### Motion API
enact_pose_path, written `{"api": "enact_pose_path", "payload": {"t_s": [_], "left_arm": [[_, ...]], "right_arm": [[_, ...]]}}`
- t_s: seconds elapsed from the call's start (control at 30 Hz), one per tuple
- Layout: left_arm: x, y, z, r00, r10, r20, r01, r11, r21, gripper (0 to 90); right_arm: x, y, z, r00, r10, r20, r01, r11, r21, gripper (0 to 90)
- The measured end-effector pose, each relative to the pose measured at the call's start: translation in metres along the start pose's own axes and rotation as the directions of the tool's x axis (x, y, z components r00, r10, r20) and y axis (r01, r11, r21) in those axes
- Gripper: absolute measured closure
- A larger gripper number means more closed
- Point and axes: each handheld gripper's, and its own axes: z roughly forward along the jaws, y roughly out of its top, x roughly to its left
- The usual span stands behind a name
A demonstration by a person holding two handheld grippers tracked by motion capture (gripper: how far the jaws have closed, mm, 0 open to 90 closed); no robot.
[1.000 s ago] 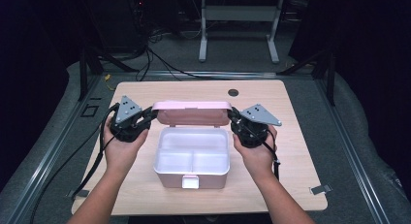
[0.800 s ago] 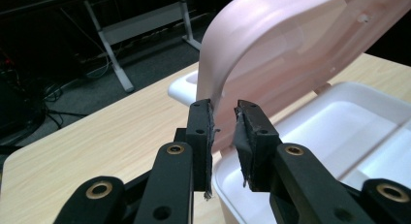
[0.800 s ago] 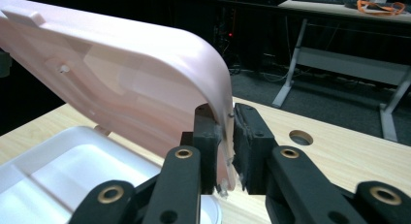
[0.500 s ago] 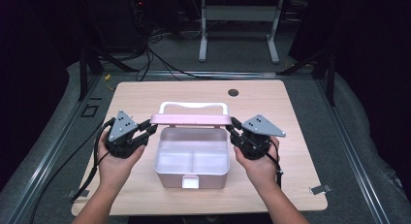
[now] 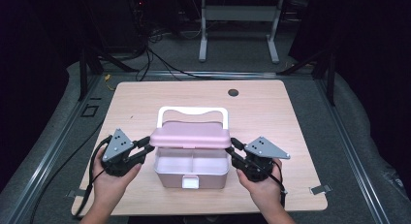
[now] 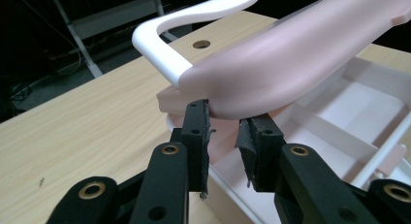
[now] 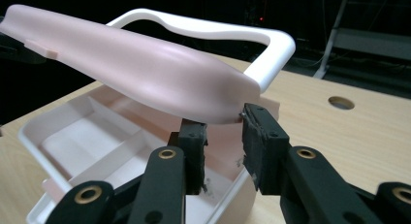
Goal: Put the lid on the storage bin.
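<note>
At the frame's centre, a white box point(image 5: 192, 167) sits on the desk point(image 5: 271, 112); the left tool point(image 5: 143, 147) and right tool point(image 5: 234, 150) each clench an end of its half-lowered pink lid point(image 5: 190, 135)

We see both forearms entering from the bottom of the high view, each hand wrapped around its tool. The left gripper point(image 5: 145, 145) and right gripper point(image 5: 234, 147) point inward toward each other (grey plates up), jaws a narrow gap apart, pinching the lid's point(image 5: 190, 136) ends.

Wooden table point(image 5: 145, 107), grey floor point(image 5: 368, 136) around.
</note>
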Motion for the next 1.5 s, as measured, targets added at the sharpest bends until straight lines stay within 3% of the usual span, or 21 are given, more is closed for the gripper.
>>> {"api": "enact_pose_path", "payload": {"t_s": [0.1,0.33,0.43,0.6,0.9,1.5], "left_arm": [[-0.001,-0.005,-0.001,0.9999,-0.012,0.01,0.012,0.9999,-0.002,73.6],[-0.005,-0.017,-0.003,0.9998,0.007,0.02,-0.008,0.9997,0.025,74.8],[-0.005,-0.023,-0.005,0.9996,-0.017,0.023,0.017,0.9997,0.019,74.9],[-0.007,-0.027,-0.006,0.9997,-0.008,0.025,0.007,0.9995,0.032,74.9],[-0.008,-0.035,-0.007,0.9995,-0.023,0.021,0.022,0.9979,0.061,74.5],[-0.007,-0.041,-0.014,0.9991,-0.037,0.019,0.035,0.9972,0.066,75.2]], "right_arm": [[0.0,-0.003,-0.001,0.9998,0.014,-0.011,-0.014,1.0,0.004,70.4],[0.002,-0.019,-0.008,0.9993,-0.014,-0.034,0.015,0.999,0.029,70.9],[0.004,-0.022,-0.009,0.999,-0.021,-0.038,0.023,0.999,0.036,71.0],[0.006,-0.027,-0.012,0.9985,-0.03,-0.046,0.032,0.999,0.039,70.8],[0.008,-0.037,-0.016,0.9978,-0.037,-0.055,0.04,0.998,0.054,68.5],[0.009,-0.042,-0.019,0.9973,-0.034,-0.065,0.04,0.995,0.092,66.5]]}}
